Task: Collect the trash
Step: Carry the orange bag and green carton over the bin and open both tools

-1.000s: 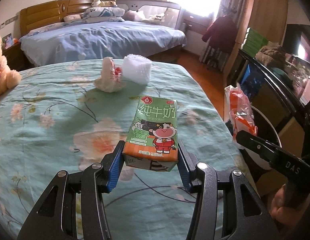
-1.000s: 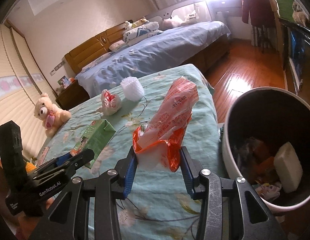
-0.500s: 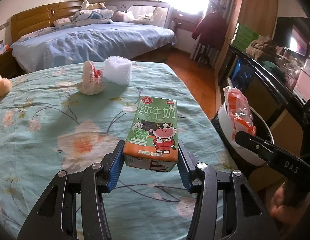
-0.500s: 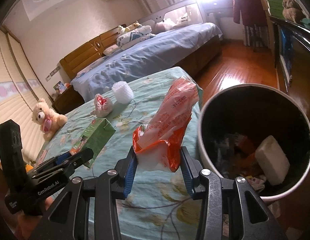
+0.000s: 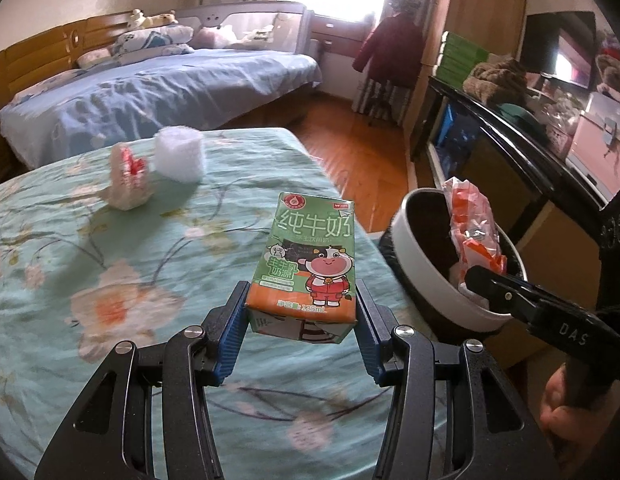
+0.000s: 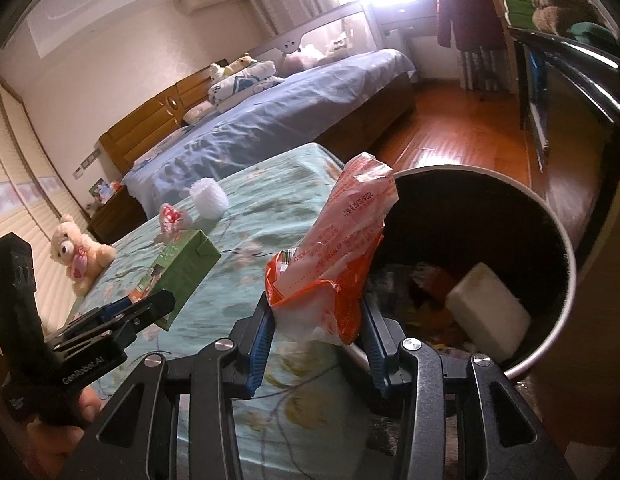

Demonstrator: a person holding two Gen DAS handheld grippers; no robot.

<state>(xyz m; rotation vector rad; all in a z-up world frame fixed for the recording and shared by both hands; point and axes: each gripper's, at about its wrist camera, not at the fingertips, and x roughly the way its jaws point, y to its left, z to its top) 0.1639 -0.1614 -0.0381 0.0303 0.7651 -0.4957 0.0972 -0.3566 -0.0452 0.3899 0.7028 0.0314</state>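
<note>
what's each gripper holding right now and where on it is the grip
The left gripper clamps the milk carton by its two sides at the bottom end. The right gripper pinches the orange snack wrapper at its lower end.

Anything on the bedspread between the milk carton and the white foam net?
Nothing: bare floral bedspread between milk carton and foam net in the left wrist view.

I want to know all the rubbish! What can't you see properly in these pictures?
- Trash bin, right wrist view: the orange snack wrapper covers its near-left inside; the dark bottom hides the small pieces.
- Milk carton, right wrist view: only a side shows, so its picture is hidden.
- Crumpled red-and-white wrapper, left wrist view: too blurred to read.
- Teddy bear: cut off by the left wrist view's edge.
</note>
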